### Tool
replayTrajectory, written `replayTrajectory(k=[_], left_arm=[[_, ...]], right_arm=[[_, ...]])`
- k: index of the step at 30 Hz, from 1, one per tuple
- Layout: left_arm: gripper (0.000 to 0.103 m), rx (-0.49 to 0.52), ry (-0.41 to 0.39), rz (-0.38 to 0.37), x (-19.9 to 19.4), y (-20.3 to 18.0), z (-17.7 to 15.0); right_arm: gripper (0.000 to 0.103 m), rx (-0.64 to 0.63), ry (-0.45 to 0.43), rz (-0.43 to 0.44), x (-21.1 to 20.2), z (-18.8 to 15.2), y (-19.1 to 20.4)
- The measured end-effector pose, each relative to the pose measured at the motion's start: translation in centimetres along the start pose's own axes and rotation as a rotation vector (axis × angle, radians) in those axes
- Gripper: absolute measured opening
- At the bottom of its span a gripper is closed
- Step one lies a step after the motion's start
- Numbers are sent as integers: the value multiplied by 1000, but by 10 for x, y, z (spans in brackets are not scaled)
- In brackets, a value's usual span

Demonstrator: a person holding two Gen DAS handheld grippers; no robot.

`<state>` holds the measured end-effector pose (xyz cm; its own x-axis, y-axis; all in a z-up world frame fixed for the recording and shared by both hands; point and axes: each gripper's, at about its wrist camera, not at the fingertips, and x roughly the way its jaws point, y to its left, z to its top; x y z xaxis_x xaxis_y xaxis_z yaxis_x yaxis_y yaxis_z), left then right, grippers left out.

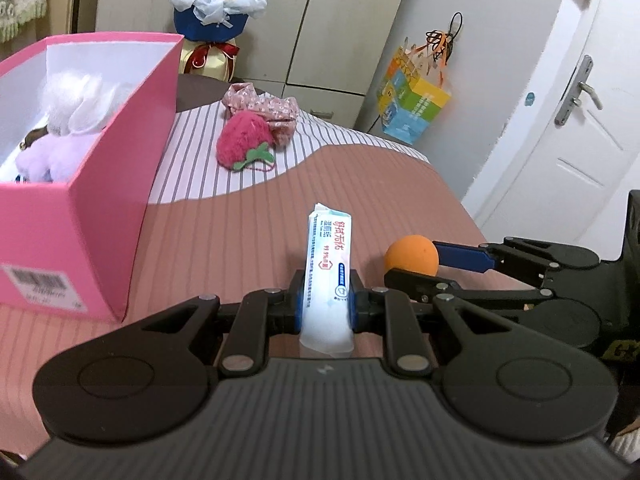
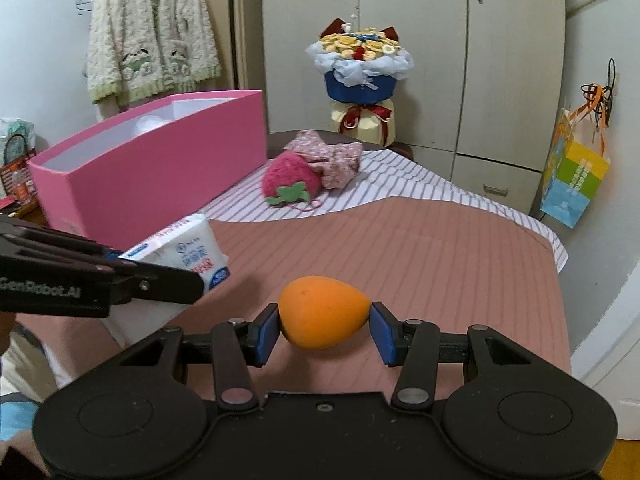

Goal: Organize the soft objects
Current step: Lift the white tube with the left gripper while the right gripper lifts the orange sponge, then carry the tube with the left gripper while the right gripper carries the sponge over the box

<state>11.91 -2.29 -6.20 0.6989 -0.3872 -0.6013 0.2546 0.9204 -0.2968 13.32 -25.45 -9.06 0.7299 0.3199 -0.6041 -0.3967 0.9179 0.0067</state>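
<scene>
My left gripper (image 1: 325,306) is shut on a white tissue pack (image 1: 329,264) and holds it upright above the pink bedspread; the pack also shows in the right wrist view (image 2: 188,252). My right gripper (image 2: 324,330) is shut on an orange egg-shaped sponge (image 2: 322,312), which touches both blue pads; the sponge also shows in the left wrist view (image 1: 412,256). A pink box (image 1: 92,184) stands at the left with white and lilac plush toys (image 1: 68,128) inside. A red strawberry plush (image 1: 244,140) and a floral cloth (image 1: 268,108) lie farther back on the bed.
A flower bouquet (image 2: 360,68) stands at the head of the bed before wardrobe doors. A colourful paper bag (image 2: 572,176) hangs at the right. A door (image 1: 580,112) is at the right. A fluffy cardigan (image 2: 152,36) hangs on the left wall.
</scene>
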Motion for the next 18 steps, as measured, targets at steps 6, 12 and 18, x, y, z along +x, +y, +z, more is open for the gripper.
replayTrajectory(k=[6, 12, 18], left_arm=[[18, -39, 15, -37, -18, 11, -6], [18, -86, 26, -65, -40, 26, -16], [18, -123, 58, -58, -59, 44, -25]], right_arm=[[54, -32, -8, 15, -20, -7, 21], [54, -28, 2, 85, -37, -13, 30], [54, 32, 31, 151, -40, -19, 39]])
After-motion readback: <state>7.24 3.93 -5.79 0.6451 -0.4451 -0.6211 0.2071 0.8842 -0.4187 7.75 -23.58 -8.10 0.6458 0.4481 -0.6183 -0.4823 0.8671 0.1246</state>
